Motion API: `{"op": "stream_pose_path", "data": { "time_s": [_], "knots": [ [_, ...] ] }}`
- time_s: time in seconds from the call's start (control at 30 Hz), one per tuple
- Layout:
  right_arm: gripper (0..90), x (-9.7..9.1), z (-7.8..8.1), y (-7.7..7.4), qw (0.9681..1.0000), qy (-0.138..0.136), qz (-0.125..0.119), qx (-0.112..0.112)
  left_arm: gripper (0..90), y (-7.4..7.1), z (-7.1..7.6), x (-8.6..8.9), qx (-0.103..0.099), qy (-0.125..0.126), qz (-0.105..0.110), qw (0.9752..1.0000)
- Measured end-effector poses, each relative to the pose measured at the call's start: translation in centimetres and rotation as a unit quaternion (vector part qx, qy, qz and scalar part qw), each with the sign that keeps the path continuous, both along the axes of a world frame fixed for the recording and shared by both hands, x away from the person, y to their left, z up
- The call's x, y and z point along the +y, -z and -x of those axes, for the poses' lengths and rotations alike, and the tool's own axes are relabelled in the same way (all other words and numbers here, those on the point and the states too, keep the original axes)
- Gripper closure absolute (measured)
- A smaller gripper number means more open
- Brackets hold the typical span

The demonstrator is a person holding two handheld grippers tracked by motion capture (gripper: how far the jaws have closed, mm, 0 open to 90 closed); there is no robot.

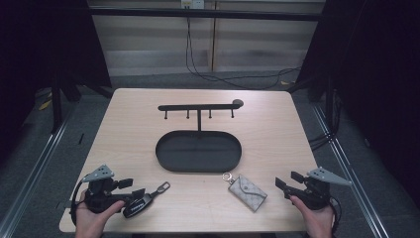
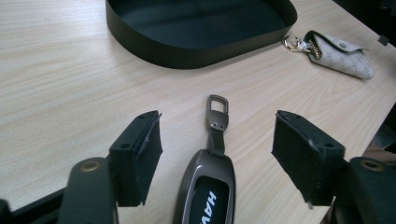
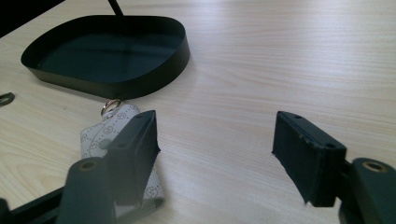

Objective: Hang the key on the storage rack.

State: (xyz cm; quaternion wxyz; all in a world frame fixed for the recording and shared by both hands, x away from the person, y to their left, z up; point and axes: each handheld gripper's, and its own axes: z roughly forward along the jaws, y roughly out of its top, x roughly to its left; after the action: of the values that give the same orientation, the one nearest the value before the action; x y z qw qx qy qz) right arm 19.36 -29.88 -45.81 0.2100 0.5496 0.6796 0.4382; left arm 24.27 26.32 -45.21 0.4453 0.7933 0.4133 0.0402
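Between my left gripper's (image 2: 217,154) spread, empty jaws lies the car key fob (image 2: 208,186), flat on the table (image 2: 70,70), its strap loop pointing ahead to the black tray (image 2: 196,53). Beside my right gripper's (image 3: 215,149) open jaws, just left of them, lies the patterned key pouch (image 3: 109,135). Nothing seems gripped, hung or trayed; everything remains.

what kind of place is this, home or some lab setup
Most likely a lab or recording booth, not a home. A light wooden table stands alone between black curtains, with loose black cables trailing on the grey floor behind. On it sits a staged black oval metal tray with a hook rack.
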Motion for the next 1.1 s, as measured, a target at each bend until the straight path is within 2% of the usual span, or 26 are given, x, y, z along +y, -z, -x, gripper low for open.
{"op": "stream_pose_path", "data": {
  "time_s": [0.33,0.37,0.47,0.63,0.77,0.8,1.0,1.07,1.1],
  "knots": [
    [26.4,-0.1,-0.1,0.2,1.0,0.002,-0.003,0.008,35.5,0.0,-0.1,-0.2,0.003,0.001,-0.01,0.9999],
    [26.0,-0.1,-0.1,0.2,0.9999,0.002,0.0,0.011,36.5,0.0,-0.1,-0.3,0.01,-0.006,-0.018,0.9998],
    [24.6,0.0,-0.1,0.3,0.9999,0.002,0.0,0.015,40.5,-0.1,-0.1,-0.2,0.017,-0.009,-0.016,0.9997],
    [23.3,0.1,-0.1,0.3,0.9998,-0.004,0.005,0.018,44.3,-0.6,0.1,-0.2,0.01,-0.011,-0.016,0.9998],
    [22.9,0.1,-0.2,0.3,0.9998,-0.003,0.0,0.021,44.2,-0.7,-0.3,-0.7,0.015,-0.013,-0.032,0.9993],
    [22.8,0.0,-0.3,0.4,0.9996,-0.008,-0.007,0.024,44.2,-0.7,-0.3,-0.8,0.017,-0.01,-0.032,0.9993],
    [21.8,0.1,-0.4,0.5,0.9996,-0.01,-0.005,0.027,44.2,-0.9,-0.8,-1.4,0.034,0.008,-0.056,0.9978],
    [21.5,0.1,-0.5,0.5,0.9995,-0.012,-0.006,0.029,45.1,-1.2,-0.8,-1.4,0.023,0.003,-0.068,0.9974],
    [21.5,0.2,-0.5,0.5,0.9995,-0.012,-0.006,0.029,46.4,-1.3,-0.9,-1.5,0.024,0.0,-0.07,0.9972]
  ]
}}
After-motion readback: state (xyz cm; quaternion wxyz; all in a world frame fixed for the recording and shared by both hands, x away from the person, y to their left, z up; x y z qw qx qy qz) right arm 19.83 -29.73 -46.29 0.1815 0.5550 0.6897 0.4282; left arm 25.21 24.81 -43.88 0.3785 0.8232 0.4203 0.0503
